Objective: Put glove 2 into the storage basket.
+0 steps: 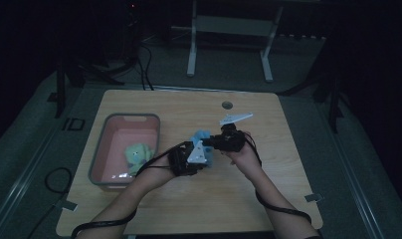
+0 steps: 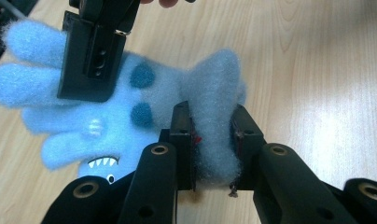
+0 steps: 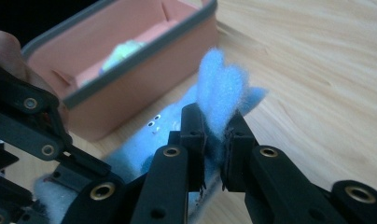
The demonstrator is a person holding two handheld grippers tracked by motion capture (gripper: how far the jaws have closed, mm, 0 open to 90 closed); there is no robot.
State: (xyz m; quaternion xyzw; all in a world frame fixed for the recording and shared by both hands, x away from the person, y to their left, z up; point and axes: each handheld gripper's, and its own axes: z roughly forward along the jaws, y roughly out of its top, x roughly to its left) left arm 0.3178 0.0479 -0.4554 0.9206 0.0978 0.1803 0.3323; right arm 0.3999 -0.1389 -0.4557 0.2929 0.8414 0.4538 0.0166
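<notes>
Just above the table's middle, both grippers hold one blue plush toy between them, clear of the wood. From the toy, the left gripper sits at about seven o'clock, its jaws pinched tight on a fluffy limb. The right gripper sits at about four o'clock — jaws clamped on another blue tuft. At nine o'clock from the toy stands a pink bin — a green plush lies inside it.

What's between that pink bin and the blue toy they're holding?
Bare wood. In the high view, a strip of table separates the bin from the blue toy; nothing lies there.
</notes>
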